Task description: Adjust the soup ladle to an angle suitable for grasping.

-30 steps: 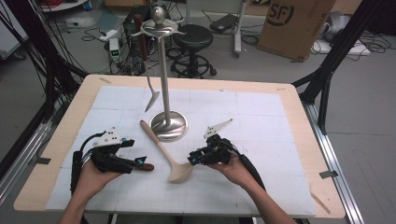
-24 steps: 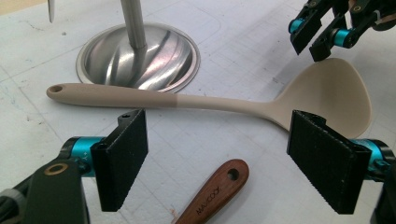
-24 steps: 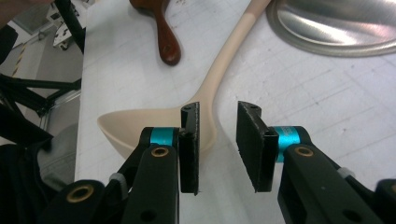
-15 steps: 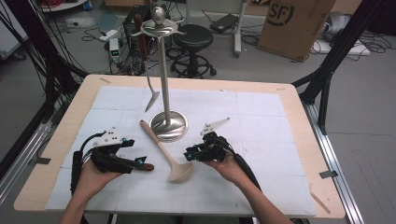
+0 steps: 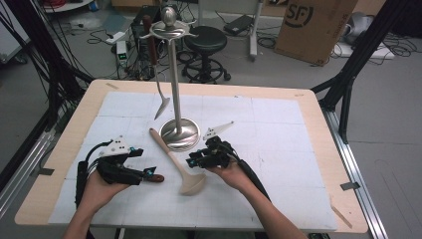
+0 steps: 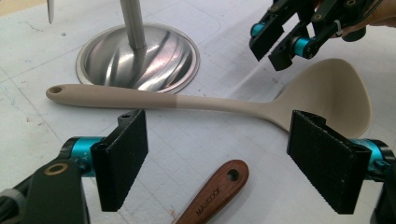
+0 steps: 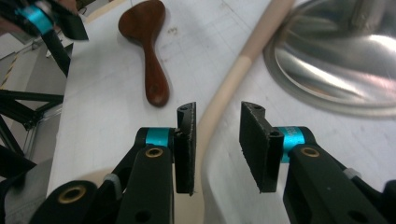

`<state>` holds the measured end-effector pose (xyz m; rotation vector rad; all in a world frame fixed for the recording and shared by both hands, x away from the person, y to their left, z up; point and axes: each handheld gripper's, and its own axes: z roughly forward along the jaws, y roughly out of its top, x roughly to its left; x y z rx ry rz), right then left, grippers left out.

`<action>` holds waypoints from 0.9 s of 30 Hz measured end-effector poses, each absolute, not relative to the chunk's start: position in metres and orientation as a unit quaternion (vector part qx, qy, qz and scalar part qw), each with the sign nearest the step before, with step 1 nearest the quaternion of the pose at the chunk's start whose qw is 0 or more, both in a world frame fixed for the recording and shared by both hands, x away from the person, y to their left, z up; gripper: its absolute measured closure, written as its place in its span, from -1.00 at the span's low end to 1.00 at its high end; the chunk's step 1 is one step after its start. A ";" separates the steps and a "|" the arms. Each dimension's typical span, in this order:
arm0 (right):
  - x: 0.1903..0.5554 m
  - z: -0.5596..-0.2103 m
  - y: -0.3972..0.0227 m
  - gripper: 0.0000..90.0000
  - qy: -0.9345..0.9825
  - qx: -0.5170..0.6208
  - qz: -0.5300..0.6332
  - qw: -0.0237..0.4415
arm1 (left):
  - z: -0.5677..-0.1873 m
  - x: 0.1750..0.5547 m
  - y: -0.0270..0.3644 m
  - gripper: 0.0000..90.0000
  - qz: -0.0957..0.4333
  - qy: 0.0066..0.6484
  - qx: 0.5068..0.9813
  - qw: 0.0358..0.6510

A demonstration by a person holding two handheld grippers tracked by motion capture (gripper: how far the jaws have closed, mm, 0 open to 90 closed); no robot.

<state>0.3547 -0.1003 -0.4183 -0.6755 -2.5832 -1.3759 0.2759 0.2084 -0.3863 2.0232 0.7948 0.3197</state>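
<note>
Left tool held low, jaws wide apart; right tool has jaws just opening, narrowly parted.

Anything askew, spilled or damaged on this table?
Nothing stands out. The beige ladle and a wooden-handled utensil lie flat on the mat beside the upright steel stand, intact; nothing is spilled.

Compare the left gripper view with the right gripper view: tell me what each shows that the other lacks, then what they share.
Left gripper view alone: the beige spoon's bowl whole, the hole at its handle end, the stand's steel pole, and the tip of a hanging utensil at top left.

Right gripper view alone: the wooden spoon's bowl and the table's edge.

Both: the beige spoon's handle, the stand's round base, the white mat, the wooden spoon's handle, and the other hand-held gripper farther off.
</note>
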 end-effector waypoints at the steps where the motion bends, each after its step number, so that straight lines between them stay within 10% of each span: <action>1: 0.356 -0.417 -0.097 0.46 -0.860 -0.221 -0.456 0.068 | -0.386 0.276 0.209 -0.53 0.130 0.323 0.820 0.455; 27: 0.376 -0.436 -0.056 0.09 -0.874 -0.210 -0.432 0.072 | -0.386 0.276 0.209 -0.53 0.130 0.321 0.822 0.453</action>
